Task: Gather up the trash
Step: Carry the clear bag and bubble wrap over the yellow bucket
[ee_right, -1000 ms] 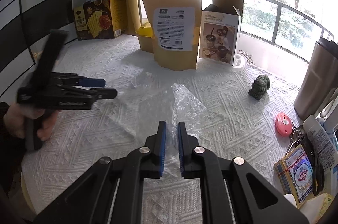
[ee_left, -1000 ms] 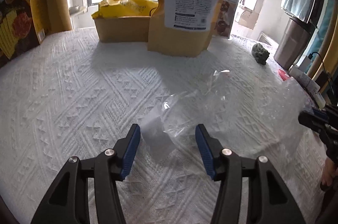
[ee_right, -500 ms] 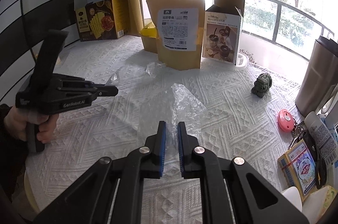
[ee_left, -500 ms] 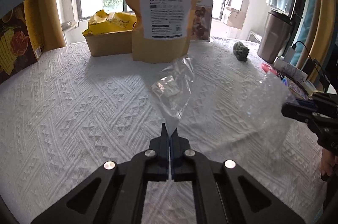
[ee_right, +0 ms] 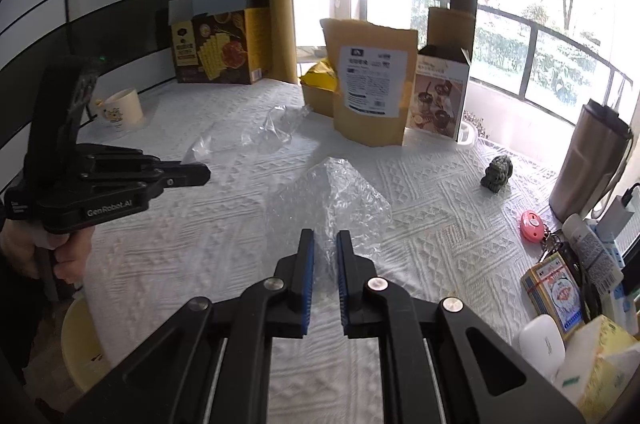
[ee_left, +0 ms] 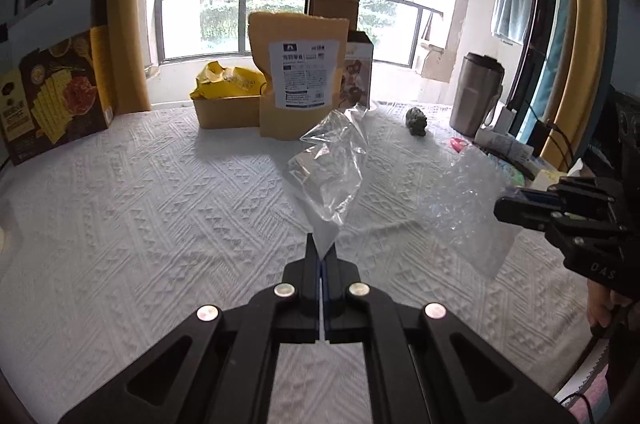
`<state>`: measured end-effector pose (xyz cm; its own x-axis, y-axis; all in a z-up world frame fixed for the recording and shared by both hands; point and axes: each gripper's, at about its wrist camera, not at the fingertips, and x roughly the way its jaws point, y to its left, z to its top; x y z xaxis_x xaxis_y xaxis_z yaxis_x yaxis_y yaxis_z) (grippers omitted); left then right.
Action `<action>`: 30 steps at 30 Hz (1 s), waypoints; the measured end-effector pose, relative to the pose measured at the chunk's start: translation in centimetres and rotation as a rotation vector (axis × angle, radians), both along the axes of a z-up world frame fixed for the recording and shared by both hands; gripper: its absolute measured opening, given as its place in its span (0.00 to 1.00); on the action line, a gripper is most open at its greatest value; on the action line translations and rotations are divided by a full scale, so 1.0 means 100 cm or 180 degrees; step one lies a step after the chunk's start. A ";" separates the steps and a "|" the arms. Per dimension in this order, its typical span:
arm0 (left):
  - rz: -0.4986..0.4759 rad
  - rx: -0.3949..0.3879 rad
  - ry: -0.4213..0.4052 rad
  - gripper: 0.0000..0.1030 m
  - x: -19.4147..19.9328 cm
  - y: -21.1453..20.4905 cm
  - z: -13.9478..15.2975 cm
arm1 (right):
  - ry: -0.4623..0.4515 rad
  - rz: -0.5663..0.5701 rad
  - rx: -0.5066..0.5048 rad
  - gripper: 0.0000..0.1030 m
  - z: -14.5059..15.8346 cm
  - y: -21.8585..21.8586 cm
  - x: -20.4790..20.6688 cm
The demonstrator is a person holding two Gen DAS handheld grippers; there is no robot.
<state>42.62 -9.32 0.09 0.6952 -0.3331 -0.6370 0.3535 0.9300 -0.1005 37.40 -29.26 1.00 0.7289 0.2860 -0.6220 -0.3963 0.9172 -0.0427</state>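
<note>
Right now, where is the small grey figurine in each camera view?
Left wrist view: the grey figurine sits upper right of centre, between the paper pouch and the steel tumbler.
Right wrist view: figurine at right of centre, left of the tumbler.
Shared landmark: the labelled paper pouch.

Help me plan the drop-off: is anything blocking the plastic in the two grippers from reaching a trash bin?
Cannot tell. The left gripper pinches a clear bag, the right gripper holds bubble wrap, both lifted off the table; no bin is visible.

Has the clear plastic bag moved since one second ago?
Yes. The clear plastic bag, pinched by the left gripper, rose off the tablecloth toward the brown pouch.
</note>
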 end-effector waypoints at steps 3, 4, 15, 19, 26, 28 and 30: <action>0.0033 -0.0055 -0.0012 0.00 -0.021 0.011 0.006 | -0.0020 0.0029 -0.0001 0.09 0.006 0.007 -0.018; 0.0039 -0.0069 -0.0016 0.00 -0.027 0.014 0.007 | -0.0022 0.0039 -0.0004 0.09 0.008 0.010 -0.024; 0.0184 -0.0222 -0.0089 0.00 -0.103 0.051 0.017 | -0.0143 0.0161 -0.0080 0.09 0.030 0.036 -0.089; 0.0247 -0.0167 -0.0188 0.00 -0.133 0.060 0.021 | -0.0178 0.0232 -0.0082 0.09 0.035 0.048 -0.109; 0.0397 -0.0117 -0.0326 0.00 -0.188 0.083 0.025 | -0.0216 0.0409 -0.0038 0.09 0.032 0.073 -0.144; 0.0439 -0.0099 -0.0334 0.00 -0.206 0.089 0.022 | -0.0222 0.0456 -0.0005 0.09 0.028 0.079 -0.155; 0.0457 -0.0085 -0.0328 0.00 -0.219 0.095 0.019 | -0.0219 0.0499 0.0042 0.09 0.025 0.084 -0.164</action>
<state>20.72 0.19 1.96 0.7980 -0.2416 -0.5521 0.2270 0.9691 -0.0961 20.96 -20.84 3.49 0.7154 0.4073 -0.5677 -0.5311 0.8450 -0.0630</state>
